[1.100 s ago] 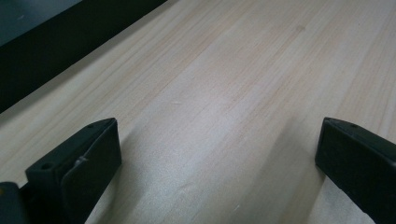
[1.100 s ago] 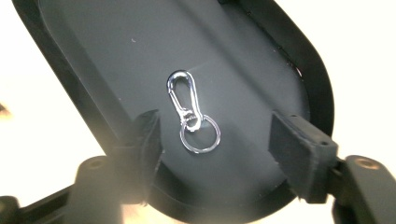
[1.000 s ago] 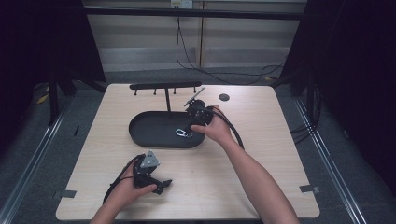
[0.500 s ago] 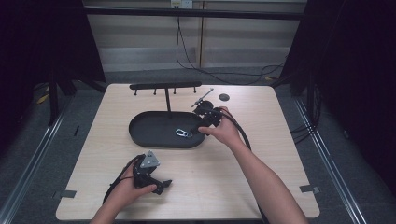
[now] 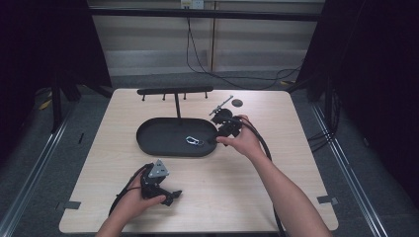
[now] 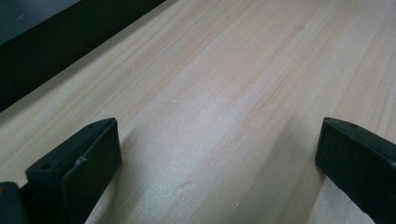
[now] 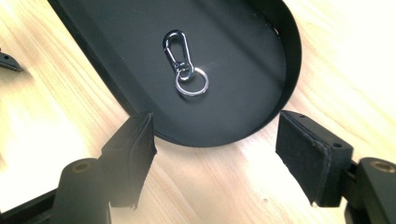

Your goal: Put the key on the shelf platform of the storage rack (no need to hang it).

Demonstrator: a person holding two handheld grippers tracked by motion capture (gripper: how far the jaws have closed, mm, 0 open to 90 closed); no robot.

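A: Right gripper (image 7: 212, 154) jaws wide, empty, over tray (image 7: 116, 28) end; left gripper (image 6: 217, 168) wide, empty, near table's front edge.
B: Key clip (image 7: 183, 62) inside tray: likely light, stiff, slippery; take the ring.

- One black oval tray (image 5: 148, 143) on the table (image 5: 296, 163).
- One metal snap hook (image 7: 176, 46) with one key ring (image 7: 191, 84), inside the tray.
- One T-shaped rack (image 5: 175, 91) behind the tray.
- One small dark disc (image 5: 237, 102) beside the tray.
- Two hand-held grippers: left (image 5: 170, 195), right (image 5: 217, 118).

Silver snap hook with key ring (image 7: 183, 63), lying flat inside black oval tray (image 7: 116, 98)
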